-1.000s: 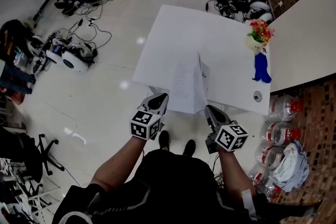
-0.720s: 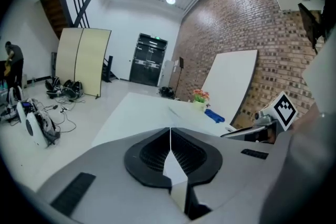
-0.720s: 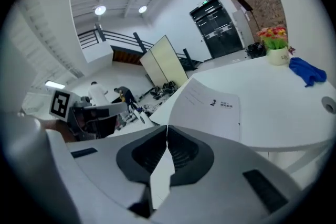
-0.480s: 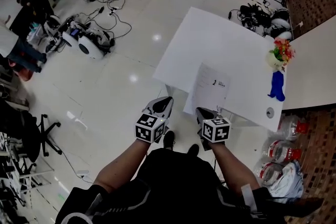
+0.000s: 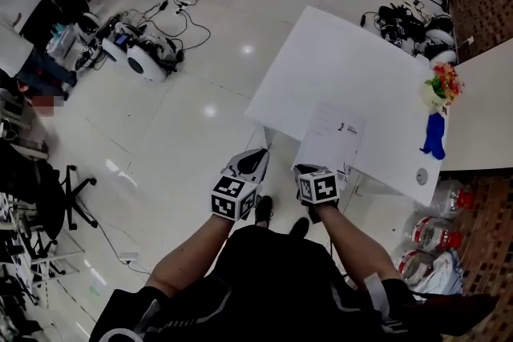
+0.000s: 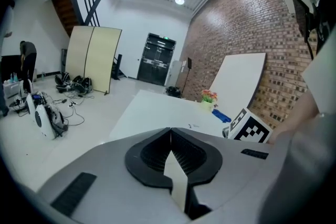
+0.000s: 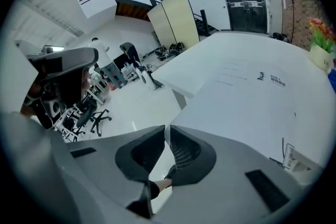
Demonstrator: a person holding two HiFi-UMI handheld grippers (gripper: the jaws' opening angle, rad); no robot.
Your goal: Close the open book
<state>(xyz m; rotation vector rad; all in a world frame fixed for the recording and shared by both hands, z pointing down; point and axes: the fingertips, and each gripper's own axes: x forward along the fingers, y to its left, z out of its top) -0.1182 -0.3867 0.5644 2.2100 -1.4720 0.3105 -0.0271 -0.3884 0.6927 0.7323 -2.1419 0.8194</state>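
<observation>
Head view: one book (image 5: 333, 138) lies closed and flat at the near edge of the one white table (image 5: 337, 52), its printed cover facing up. It sits at 1 o'clock from the right gripper (image 5: 304, 170). The left gripper (image 5: 258, 158) is off the table, at 9 o'clock from the right one. There are two grippers, and neither touches the book.

Only this view shows the far end of the table: one flower pot (image 5: 442, 86) at 2 o'clock from the book, and one blue object (image 5: 434, 138) at 3 o'clock. At least three clear bottles (image 5: 431, 228) lie on the floor at 4 o'clock.

Left gripper view: the jaw tips meet with nothing between them. Only this view shows the brick wall (image 6: 236, 34) and one dark double door (image 6: 156, 59).

Right gripper view: the jaws are pressed together and empty. The book's cover fills the 1 to 3 o'clock area. An office chair (image 7: 94, 113) shows at 9 o'clock.
</observation>
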